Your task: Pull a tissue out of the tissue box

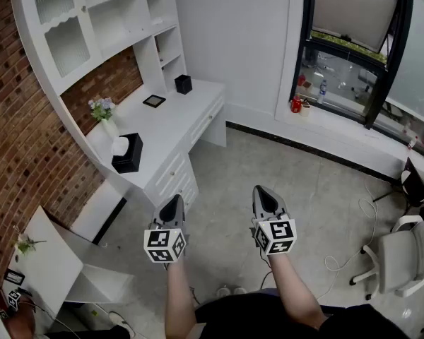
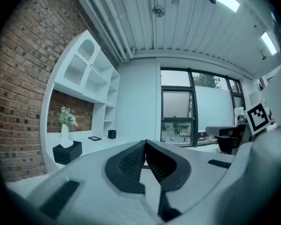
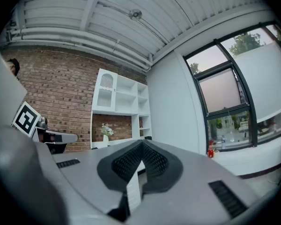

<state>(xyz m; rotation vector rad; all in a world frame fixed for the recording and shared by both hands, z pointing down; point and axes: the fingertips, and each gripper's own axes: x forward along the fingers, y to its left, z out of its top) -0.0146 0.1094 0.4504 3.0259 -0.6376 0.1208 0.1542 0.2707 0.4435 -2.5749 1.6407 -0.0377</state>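
Sitting beyond left gripper: tissue box

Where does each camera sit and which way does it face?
Head view: on the person's head, steeply down at floor and desk; forearms, left gripper, right gripper show.
Left gripper view: on that gripper, level along its shut jaws toward the window.
Right gripper view: likewise, toward the shelf unit.
Shared: head and left gripper views both show the tissue box.
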